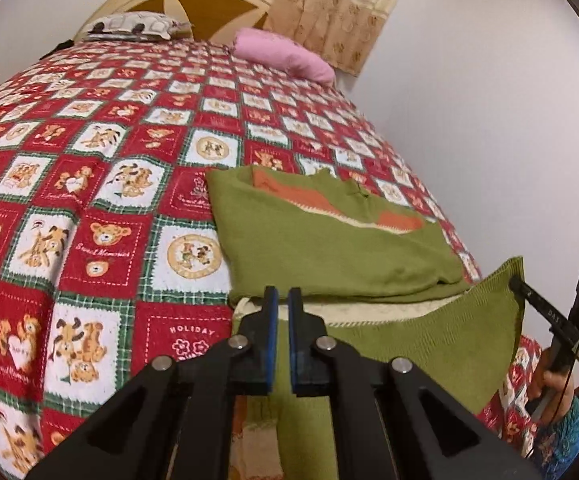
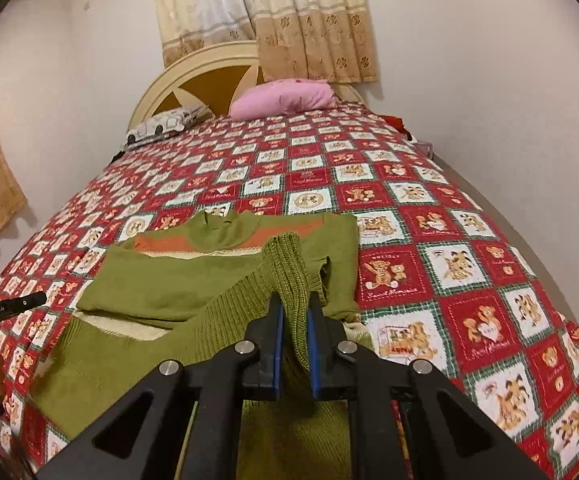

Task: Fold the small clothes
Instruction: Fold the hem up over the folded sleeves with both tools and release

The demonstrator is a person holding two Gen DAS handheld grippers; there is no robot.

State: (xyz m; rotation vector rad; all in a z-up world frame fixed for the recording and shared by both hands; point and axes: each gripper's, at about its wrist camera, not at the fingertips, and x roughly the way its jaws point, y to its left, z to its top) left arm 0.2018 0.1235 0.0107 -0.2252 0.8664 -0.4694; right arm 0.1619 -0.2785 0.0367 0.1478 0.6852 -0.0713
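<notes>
The small green knitted sweater with an orange and cream band across the chest (image 2: 209,280) is lying near the foot of the bed, its sleeves already turned in over the body and its ribbed bottom hem (image 2: 289,272) being lifted off the cover. The knit is looking soft, light and limp; it is likely to sag and stretch between any two held points, and its coarse ribbing should be giving the pads good friction. The hem's thick ribbed edge is the soundest place to take hold, one corner per gripper, so the fold travels evenly. The right gripper (image 2: 294,320) is pinching that hem, the fabric bunching up between its blue-padded fingers. The left gripper (image 1: 282,300) is hovering just over the hem's other corner with its jaws standing slightly apart and nothing visibly between them. Around the sweater, the red, green and white teddy-bear patterned quilt (image 2: 429,216) is covering the bed, with a pink pillow (image 2: 285,96) and a cream arched headboard (image 2: 193,68) at the far end.
</notes>
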